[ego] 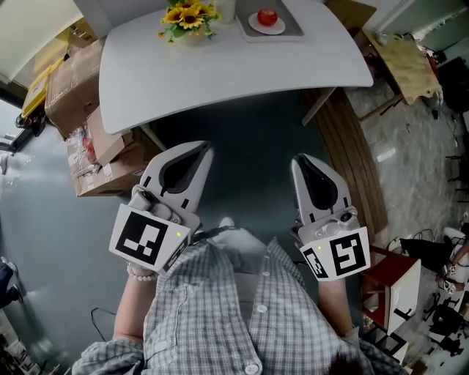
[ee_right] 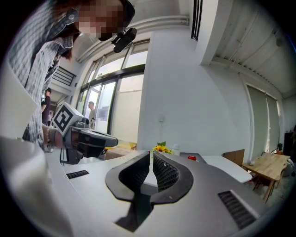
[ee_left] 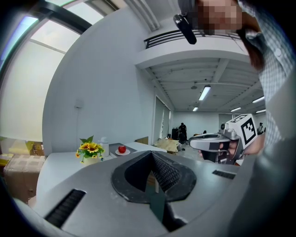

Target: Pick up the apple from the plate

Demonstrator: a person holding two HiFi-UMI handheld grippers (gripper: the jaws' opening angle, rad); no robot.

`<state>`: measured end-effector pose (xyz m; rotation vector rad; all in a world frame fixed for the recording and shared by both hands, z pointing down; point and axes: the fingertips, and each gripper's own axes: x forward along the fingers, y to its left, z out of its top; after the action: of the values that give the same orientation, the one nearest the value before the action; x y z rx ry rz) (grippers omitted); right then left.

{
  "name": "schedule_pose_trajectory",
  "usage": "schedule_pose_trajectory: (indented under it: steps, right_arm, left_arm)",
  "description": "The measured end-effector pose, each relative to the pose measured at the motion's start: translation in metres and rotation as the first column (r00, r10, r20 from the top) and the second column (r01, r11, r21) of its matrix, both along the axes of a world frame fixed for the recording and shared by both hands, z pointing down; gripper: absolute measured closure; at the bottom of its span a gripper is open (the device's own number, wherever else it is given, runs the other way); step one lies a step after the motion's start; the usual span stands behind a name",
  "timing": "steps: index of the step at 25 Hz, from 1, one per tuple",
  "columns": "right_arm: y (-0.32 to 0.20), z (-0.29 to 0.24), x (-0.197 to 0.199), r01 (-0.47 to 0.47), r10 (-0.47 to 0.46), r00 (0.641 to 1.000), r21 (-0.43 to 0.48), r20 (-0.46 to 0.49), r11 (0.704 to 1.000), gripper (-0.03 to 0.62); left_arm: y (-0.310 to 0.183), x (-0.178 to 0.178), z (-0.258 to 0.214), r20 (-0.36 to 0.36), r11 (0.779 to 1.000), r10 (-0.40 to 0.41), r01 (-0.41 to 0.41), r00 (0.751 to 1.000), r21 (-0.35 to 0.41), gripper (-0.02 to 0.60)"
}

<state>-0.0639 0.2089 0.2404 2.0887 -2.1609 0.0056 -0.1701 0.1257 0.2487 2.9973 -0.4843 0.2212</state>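
The person is standing well back from the white table [ego: 220, 73], holding both tools close to the chest, so the task is not looking under way yet. The apple [ego: 267, 16] is sitting on a small white plate [ego: 279, 28], which is resting on a grey tray [ego: 294, 29] at the table's far edge, with a pot of sunflowers [ego: 189, 16] standing near it to the left. The left gripper [ego: 199, 148] is showing its jaws pressed together at the tips with nothing between them, and the right gripper [ego: 302, 160] is looking the same, closed and empty. Both are pointing toward the table, well apart from the fruit. Judging by its look, the apple is going to handle as a firm, rounded, fairly smooth and moderately heavy thing: stiff enough to take a squeeze, but likely to roll or slip out if pinched off-centre, and liable to bruise under a hard grip. The best hold is probably going to be across its widest part, jaws opened wider than the fruit and closing level on opposite sides, keeping clear of the plate's rim so the plate is not being dragged along.
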Motion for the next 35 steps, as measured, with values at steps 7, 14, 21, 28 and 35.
schedule_pose_trajectory:
  steps: [7,14,21,28,35]
  right_arm:
    - [-0.002,0.000,0.032,-0.056,0.055,0.996,0.018,0.066,0.998,0.559]
    - [0.008,0.000,0.061,-0.143,0.142,0.989,0.019,0.049,0.989,0.559]
    - [-0.002,0.007,0.091,-0.199,0.198,0.979,0.012,0.047,0.980,0.559]
    - [-0.042,-0.004,0.131,-0.198,0.198,0.980,0.010,0.025,0.980,0.559]
    - [-0.101,-0.017,0.179,-0.166,0.166,0.986,0.020,-0.006,0.986,0.559]
  left_arm:
    - [-0.011,0.024,-0.011,-0.036,1.000,0.023,-0.024,0.999,-0.012,0.571]
    - [-0.014,0.054,-0.009,-0.033,0.996,0.085,-0.085,0.996,-0.006,0.571]
    - [-0.030,0.097,-0.002,-0.035,0.990,0.144,-0.144,0.989,0.005,0.571]
    - [-0.070,0.147,-0.007,-0.029,0.987,0.161,-0.161,0.987,-0.003,0.571]
    - [-0.126,0.199,-0.015,-0.040,0.990,0.141,-0.141,0.989,-0.003,0.571]
